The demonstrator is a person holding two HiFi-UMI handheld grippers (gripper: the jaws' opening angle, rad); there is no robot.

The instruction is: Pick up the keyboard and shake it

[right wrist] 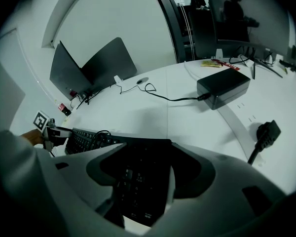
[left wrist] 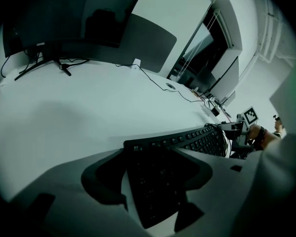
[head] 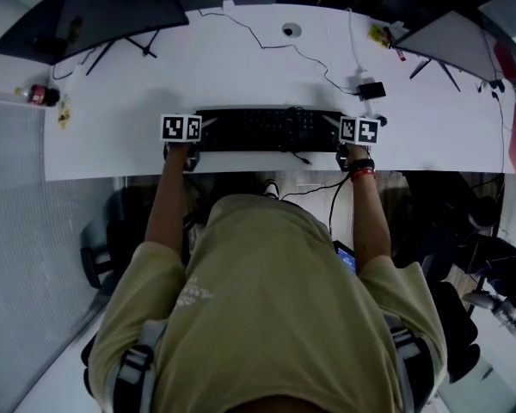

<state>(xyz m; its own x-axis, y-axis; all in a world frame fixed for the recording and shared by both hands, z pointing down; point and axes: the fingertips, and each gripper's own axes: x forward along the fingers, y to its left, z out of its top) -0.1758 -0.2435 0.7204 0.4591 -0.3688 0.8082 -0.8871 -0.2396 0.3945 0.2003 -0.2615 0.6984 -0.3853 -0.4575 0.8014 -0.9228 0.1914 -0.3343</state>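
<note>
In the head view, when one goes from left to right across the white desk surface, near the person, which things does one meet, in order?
bottle → left gripper → keyboard → right gripper

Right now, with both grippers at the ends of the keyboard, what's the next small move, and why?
Probably close both grippers onto the keyboard before lifting. Its ends sit between the jaws of the left gripper and the right gripper, but each gripper view shows a sliver of white desk beside it, so the pads likely aren't pressing yet. The keyboard lies flat.
</note>
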